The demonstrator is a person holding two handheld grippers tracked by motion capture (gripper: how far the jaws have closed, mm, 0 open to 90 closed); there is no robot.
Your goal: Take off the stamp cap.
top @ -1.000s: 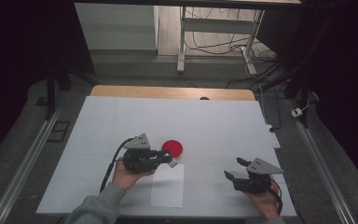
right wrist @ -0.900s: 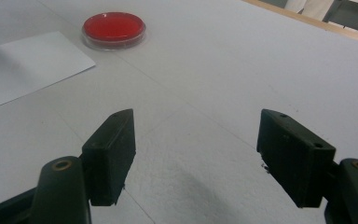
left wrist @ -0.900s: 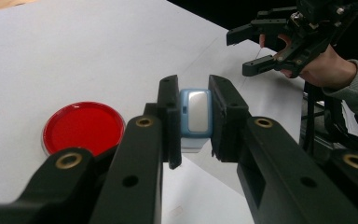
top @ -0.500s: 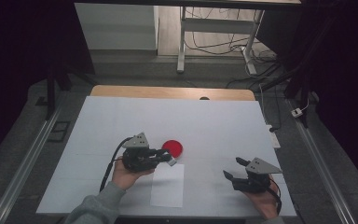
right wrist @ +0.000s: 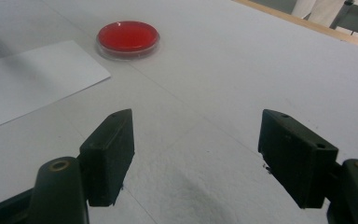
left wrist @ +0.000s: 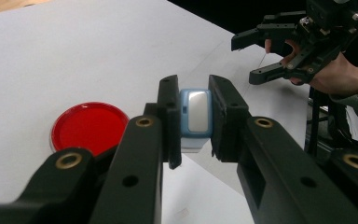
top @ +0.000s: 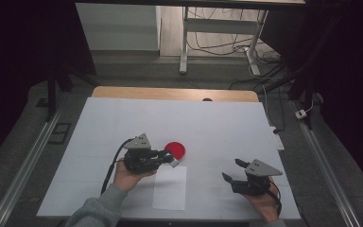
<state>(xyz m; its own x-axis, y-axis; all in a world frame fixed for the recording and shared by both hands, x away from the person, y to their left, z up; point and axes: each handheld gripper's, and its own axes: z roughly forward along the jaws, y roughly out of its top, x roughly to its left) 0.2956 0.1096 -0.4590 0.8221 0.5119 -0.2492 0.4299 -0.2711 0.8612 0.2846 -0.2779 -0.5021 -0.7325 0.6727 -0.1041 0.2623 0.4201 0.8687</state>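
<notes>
My left gripper (top: 168,159) lies just left of the table's middle, shut on a small blue and silver block (left wrist: 196,113) that sits between its pads. Close beyond its tips rests a round red dish (top: 175,149), which lies to the left of the jaws in the left gripper view (left wrist: 89,127). My right gripper (top: 230,169) hovers near the front right of the table with its jaws wide open and nothing between them (right wrist: 196,126). The left gripper view catches it at the upper right (left wrist: 244,59). The red dish (right wrist: 128,36) is far ahead of it.
A white sheet of paper (top: 170,188) lies on the white table (top: 227,123) in front of the left gripper and shows at the left in the right gripper view (right wrist: 32,77). A wooden strip (top: 170,93) borders the far edge. Metal rails run along both sides.
</notes>
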